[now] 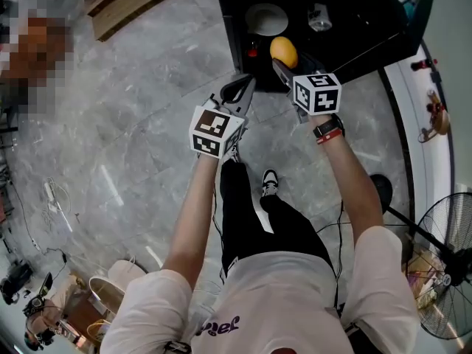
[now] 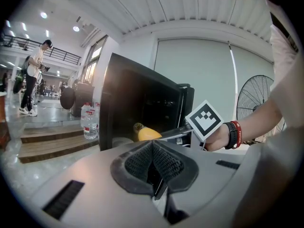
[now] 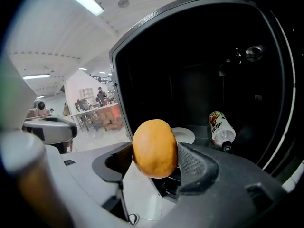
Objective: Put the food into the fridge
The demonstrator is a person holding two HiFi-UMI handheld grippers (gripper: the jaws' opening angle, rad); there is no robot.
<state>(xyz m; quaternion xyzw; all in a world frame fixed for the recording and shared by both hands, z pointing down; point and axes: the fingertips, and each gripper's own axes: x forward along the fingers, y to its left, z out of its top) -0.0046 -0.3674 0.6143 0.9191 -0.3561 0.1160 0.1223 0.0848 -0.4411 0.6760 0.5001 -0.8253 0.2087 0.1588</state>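
A round orange-yellow fruit (image 3: pixel 154 147) sits clamped between the pads of my right gripper (image 3: pixel 154 159). In the head view the fruit (image 1: pixel 284 51) hangs at the mouth of the open black fridge (image 1: pixel 230 21), with the right gripper (image 1: pixel 283 60) shut on it. My left gripper (image 1: pixel 240 88) is beside it to the left, just outside the fridge. Its ribbed pads meet with nothing between them (image 2: pixel 153 161). From the left gripper view the fruit (image 2: pixel 147 134) shows in front of the dark fridge (image 2: pixel 128 94).
Inside the fridge lie a white plate (image 3: pixel 184 136), a small bottle (image 3: pixel 219 127) on its side and a small red item (image 1: pixel 253 50). Water bottles (image 2: pixel 89 122) stand on wooden steps left of the fridge. A floor fan (image 1: pixel 442 271) stands at the right.
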